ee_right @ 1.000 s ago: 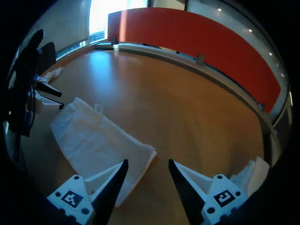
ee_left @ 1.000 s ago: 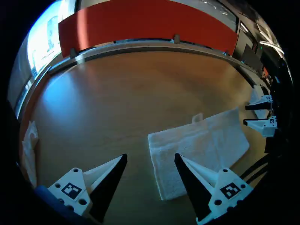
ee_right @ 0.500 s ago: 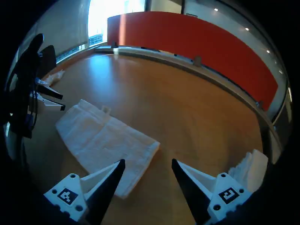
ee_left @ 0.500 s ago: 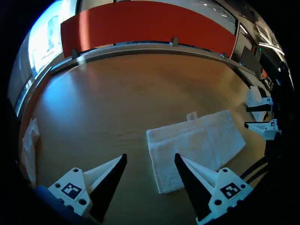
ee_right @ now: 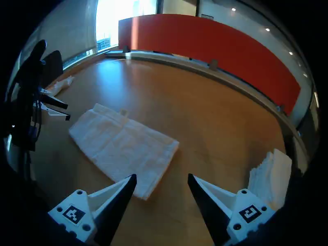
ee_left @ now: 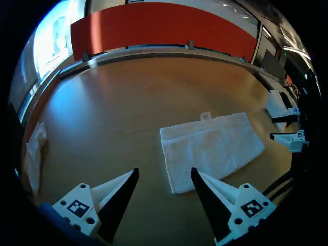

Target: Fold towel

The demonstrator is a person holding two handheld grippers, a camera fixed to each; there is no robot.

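Left gripper view: my left tongs [ee_left: 164, 170] are spread wide w/ nothing pinched between the fingers. The towel [ee_left: 211, 147] lies flat on the wooden table [ee_left: 123, 102], just ahead and a bit to the right. It's a neat white rectangle, long side running left-right, w/ a small tag [ee_left: 206, 116] poking out at its far edge. Its near left corner sits close to my right-hand fingertip; can't tell if they touch. At the far right of the towel I see the right tongs [ee_left: 283, 128], fingers apart, tips near the towel's short edge but off it. A pile of white cloth [ee_left: 276, 106] sits beyond them, and another crumpled white cloth [ee_left: 35, 151] lies at the table's left edge. A red panel [ee_left: 164, 24] runs along the far side of the table.

Right gripper view: right tongs [ee_right: 162, 175] also open, empty. Towel [ee_right: 123, 147] is ahead and to the left, flat, lying on a diagonal, tag [ee_right: 124, 112] on the far edge; near corner just off my left-hand fingertip. Left tongs [ee_right: 55, 110] show at the far left, beside the towel's other short end. A stack of white cloths [ee_right: 272, 176] sits near right, well apart from the towel.
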